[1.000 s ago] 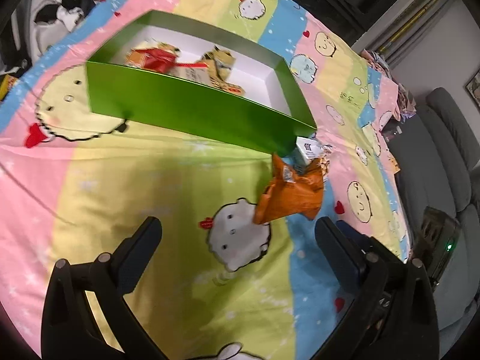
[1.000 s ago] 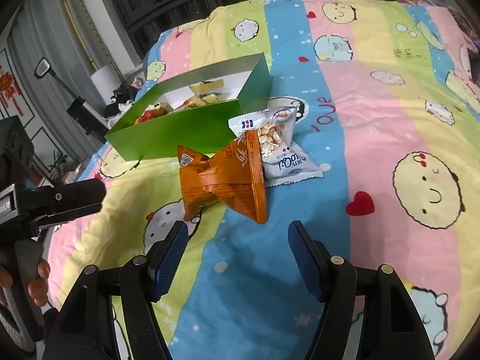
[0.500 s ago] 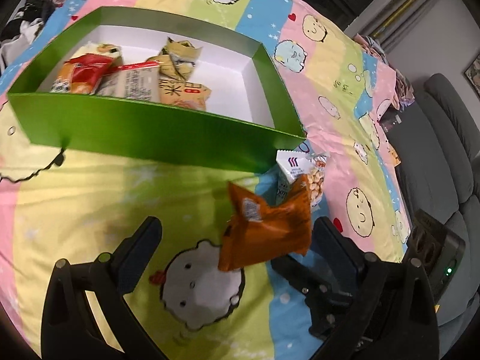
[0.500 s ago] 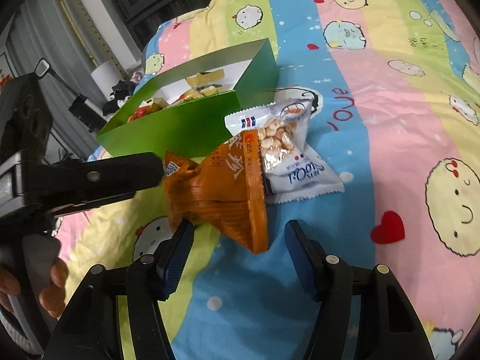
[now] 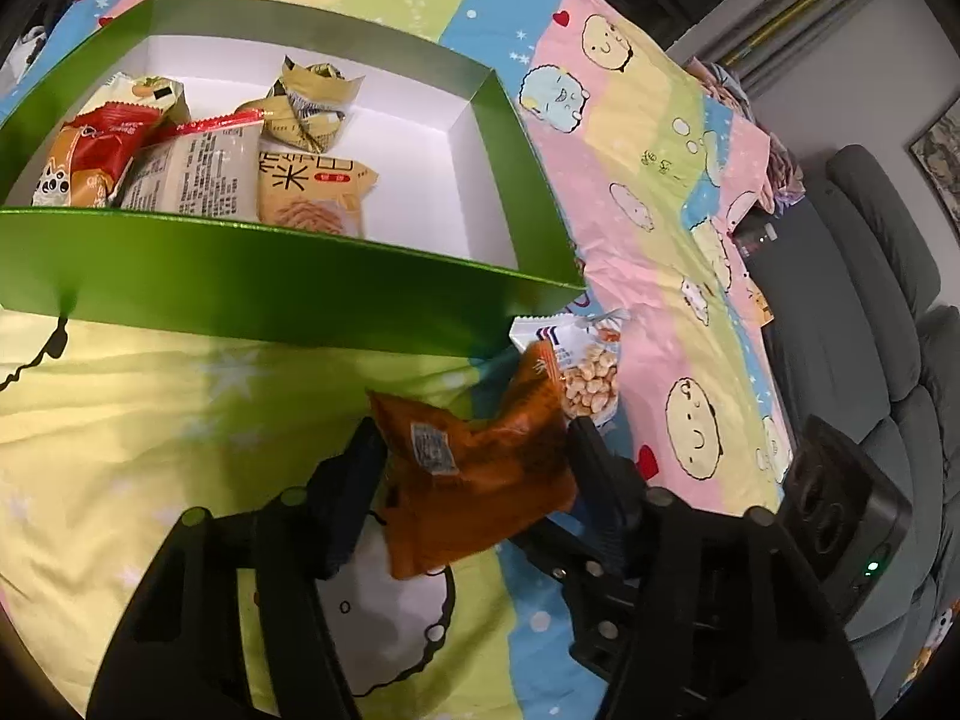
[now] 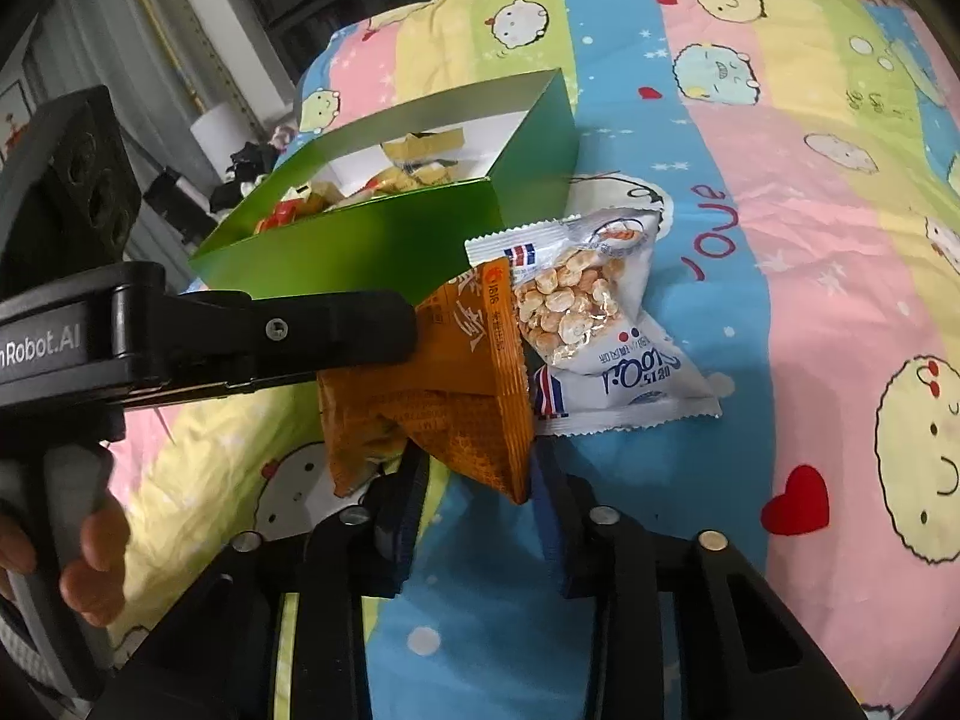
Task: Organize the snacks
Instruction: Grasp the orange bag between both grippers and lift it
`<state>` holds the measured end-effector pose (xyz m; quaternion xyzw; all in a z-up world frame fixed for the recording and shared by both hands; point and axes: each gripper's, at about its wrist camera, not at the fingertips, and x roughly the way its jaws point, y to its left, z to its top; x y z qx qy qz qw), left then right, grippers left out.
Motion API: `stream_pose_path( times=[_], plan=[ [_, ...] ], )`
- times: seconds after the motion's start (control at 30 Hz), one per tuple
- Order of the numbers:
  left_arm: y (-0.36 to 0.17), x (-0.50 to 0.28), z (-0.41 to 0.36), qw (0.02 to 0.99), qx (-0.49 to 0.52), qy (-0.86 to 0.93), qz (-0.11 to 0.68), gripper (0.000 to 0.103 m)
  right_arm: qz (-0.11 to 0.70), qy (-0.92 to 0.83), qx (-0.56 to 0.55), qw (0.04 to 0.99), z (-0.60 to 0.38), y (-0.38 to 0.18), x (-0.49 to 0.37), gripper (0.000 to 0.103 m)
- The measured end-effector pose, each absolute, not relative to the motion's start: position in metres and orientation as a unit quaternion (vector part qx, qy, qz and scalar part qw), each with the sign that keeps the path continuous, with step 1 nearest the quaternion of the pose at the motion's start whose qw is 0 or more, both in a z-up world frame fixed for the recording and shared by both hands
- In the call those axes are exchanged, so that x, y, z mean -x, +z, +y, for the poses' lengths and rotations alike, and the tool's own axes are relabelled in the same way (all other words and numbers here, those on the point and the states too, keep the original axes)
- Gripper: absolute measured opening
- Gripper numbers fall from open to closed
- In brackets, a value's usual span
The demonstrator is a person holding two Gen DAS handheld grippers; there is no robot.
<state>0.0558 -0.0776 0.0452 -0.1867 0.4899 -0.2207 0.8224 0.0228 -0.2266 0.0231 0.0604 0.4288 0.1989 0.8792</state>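
In the left wrist view, the left gripper [image 5: 474,468] sat low over a bed [image 5: 630,192] with a bright striped sheet full of round cartoon faces. Its jaws had just been closing, and an orange bag [image 5: 474,474] was between them. Both pads touched the sides of the bag, so the gripper had hold of it. Just behind the orange bag lay a white bag [image 5: 585,369] with little yellow puffs showing through. A green box [image 5: 288,285] stood right behind both bags, with its white inside open to the top. Some snack packs [image 5: 198,174] already lay in the left part of the box. A grey sofa [image 5: 870,312] stood well apart on the right.

In the right wrist view, the right gripper [image 6: 480,510] was at the near, lower end of the same orange bag [image 6: 444,396]. Its jaws had just been closing too, and they were narrow, pinching the bottom of the bag. The left gripper [image 6: 414,324] came in from the left and touched the bag's upper part. A hand [image 6: 66,558] showed at the left edge, on that gripper's handle. The white bag [image 6: 606,336] lay flat on the sheet, partly under the orange bag. The green box [image 6: 360,246] stood just behind.
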Motion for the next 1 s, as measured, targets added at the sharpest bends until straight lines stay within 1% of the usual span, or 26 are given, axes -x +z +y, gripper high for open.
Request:
stream_pose_path(
  times=[0.07,0.2,0.3,0.5,0.67,1.0],
  plan=[
    [0.045,-0.055,-0.075,0.821,0.192,-0.221,0.491,0.058,0.431,0.211,-0.069,0.875,-0.227,0.021,-0.024,0.022],
    [0.046,-0.054,-0.075,0.822,0.191,-0.226,0.487,0.055,0.426,0.214,-0.074,0.876,-0.226,0.021,-0.022,0.019],
    [0.048,-0.051,-0.075,0.824,0.188,-0.232,0.481,0.054,0.424,0.218,-0.085,0.875,-0.228,0.021,-0.020,0.018],
    [0.050,-0.044,-0.070,0.826,0.192,-0.234,0.475,0.054,0.419,0.222,-0.070,0.878,-0.223,0.023,-0.015,0.018],
    [0.060,-0.027,-0.066,0.842,0.170,-0.231,0.457,0.053,0.411,0.235,-0.057,0.879,-0.218,0.027,-0.007,0.018],
    [0.069,0.003,-0.046,0.854,0.162,-0.211,0.447,0.053,0.407,0.264,-0.056,0.872,-0.196,0.030,0.017,0.018]
  ],
)
